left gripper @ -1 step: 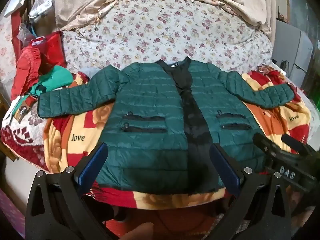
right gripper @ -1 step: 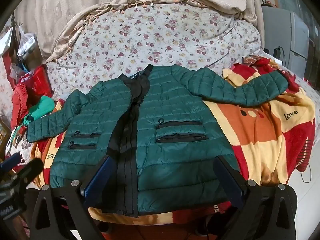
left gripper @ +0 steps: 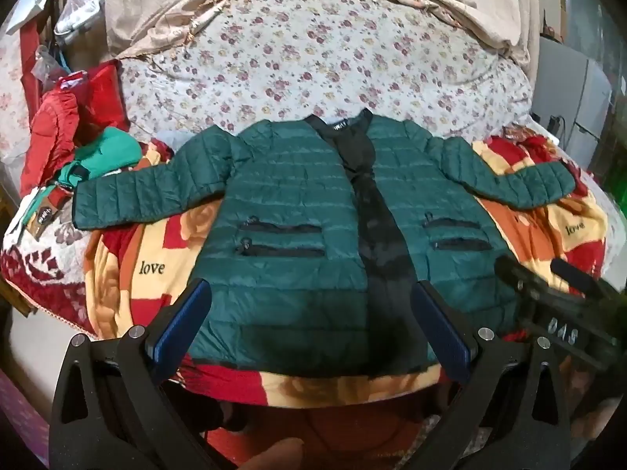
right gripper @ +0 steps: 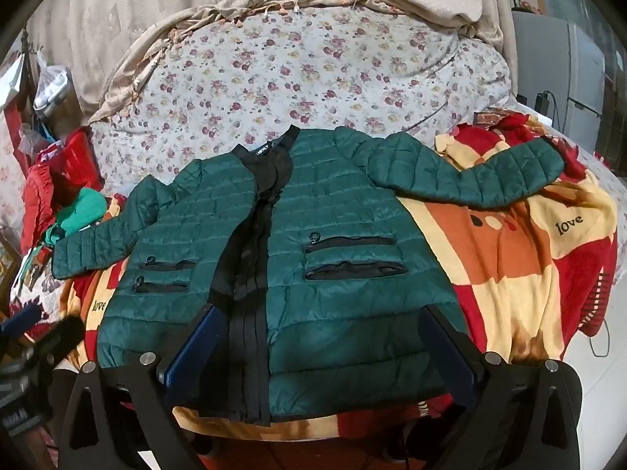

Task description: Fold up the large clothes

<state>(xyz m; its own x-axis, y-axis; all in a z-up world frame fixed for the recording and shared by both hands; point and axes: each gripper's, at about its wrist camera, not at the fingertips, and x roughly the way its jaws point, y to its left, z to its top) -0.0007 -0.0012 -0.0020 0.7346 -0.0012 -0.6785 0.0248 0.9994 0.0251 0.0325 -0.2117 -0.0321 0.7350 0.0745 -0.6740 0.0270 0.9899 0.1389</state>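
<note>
Change: we see nothing moved since the earlier frame.
Jacket (left gripper: 298, 211): spread flat on blanket (left gripper: 129, 274), sleeves out.
Left hand-held gripper (left gripper: 309, 325): released, above hem.
Right hand-held gripper (right gripper: 317, 348): released, above hem.

dim indoor light, heavy fisheye warp, dark vignetted corners

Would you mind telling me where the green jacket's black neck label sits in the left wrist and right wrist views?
Left wrist: the neck label sits just above centre, at the top of the green jacket.
Right wrist: the neck label sits left of centre, upper middle.
Shared landmark: the jacket's black front placket runs down from the label.
</note>
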